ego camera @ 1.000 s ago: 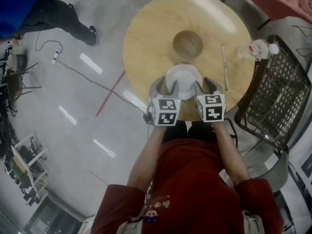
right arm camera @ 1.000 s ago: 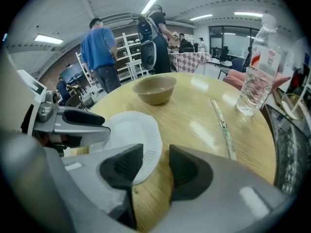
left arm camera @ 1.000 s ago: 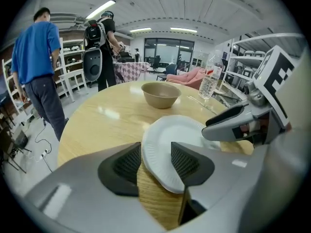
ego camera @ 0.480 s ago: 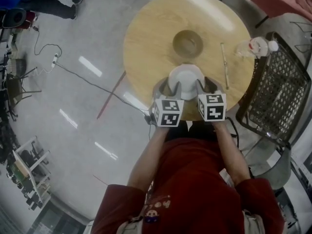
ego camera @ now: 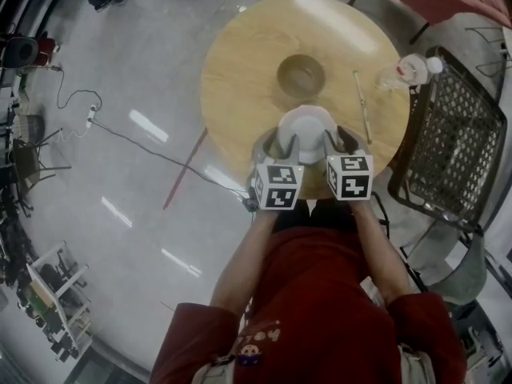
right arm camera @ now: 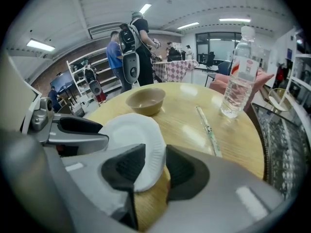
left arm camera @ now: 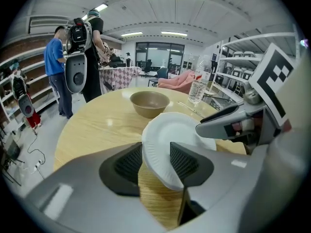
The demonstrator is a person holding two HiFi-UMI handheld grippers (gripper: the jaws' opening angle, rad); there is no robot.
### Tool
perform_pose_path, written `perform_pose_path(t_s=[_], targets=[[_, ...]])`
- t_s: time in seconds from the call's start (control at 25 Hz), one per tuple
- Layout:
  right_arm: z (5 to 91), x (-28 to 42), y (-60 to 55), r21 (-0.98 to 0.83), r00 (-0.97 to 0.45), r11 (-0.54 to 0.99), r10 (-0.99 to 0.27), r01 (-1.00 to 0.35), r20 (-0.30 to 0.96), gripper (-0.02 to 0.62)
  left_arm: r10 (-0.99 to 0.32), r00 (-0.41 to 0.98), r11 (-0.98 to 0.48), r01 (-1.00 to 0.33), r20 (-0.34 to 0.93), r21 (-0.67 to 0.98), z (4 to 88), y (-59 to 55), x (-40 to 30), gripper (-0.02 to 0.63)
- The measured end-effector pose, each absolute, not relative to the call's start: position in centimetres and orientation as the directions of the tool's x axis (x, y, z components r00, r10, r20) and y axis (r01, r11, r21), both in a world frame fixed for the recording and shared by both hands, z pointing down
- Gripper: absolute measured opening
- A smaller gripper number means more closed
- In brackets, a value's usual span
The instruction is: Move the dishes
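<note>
The bowl [ego camera: 301, 74] sits behind the plate [ego camera: 306, 125] on the table [ego camera: 240, 62].

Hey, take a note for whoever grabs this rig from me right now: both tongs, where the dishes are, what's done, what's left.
Left tongs: jaws just been closing, now clamped on the left rim of the white plate.
Right tongs: likewise just been closing, clamped on its right rim.
Things: plate at the near edge of the table; brown bowl beyond it, mid-table, not gripped.
Done: plate gripped from both sides.
Left: probably move the plate, then the bowl.
</note>
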State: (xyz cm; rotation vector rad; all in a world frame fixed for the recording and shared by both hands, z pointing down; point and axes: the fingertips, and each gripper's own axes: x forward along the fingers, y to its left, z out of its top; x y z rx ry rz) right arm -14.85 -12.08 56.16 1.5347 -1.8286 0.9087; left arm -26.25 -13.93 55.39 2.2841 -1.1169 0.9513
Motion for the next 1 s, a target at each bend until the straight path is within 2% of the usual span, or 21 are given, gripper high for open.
perform_pose_path(t_s=[0.52,1.0], targets=[[53.9,-10.4,-10.6,-0.139,-0.091,-0.021,-0.658,-0.990,0.748,0.137,-0.500,0.516,-0.680,-0.732,0.696,0.054,52.9,-13.7,-21.6,0.192],[53.3,-1.3,-5.2,-0.162,-0.039,-0.109,-0.706,-0.981,0.707,0.137,-0.490,0.556,-0.734,-0.679,0.671,0.026,51.7,-9.7,-11.9,0.192]])
